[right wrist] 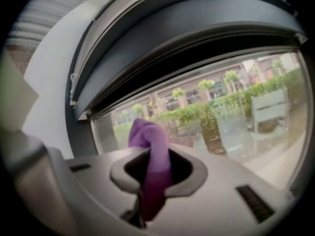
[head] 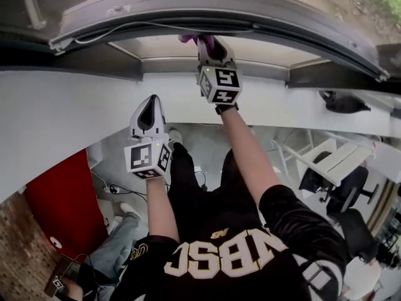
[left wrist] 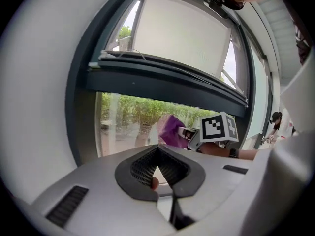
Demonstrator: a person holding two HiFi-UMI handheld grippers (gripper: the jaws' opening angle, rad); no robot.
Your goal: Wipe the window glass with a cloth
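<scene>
Purple cloth (right wrist: 147,136) in right hand-held gripper (right wrist: 154,191)

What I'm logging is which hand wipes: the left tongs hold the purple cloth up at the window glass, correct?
No. The right tongs hold the purple cloth up at the window glass, as the right gripper view shows; the left tongs are shut on nothing.
</scene>
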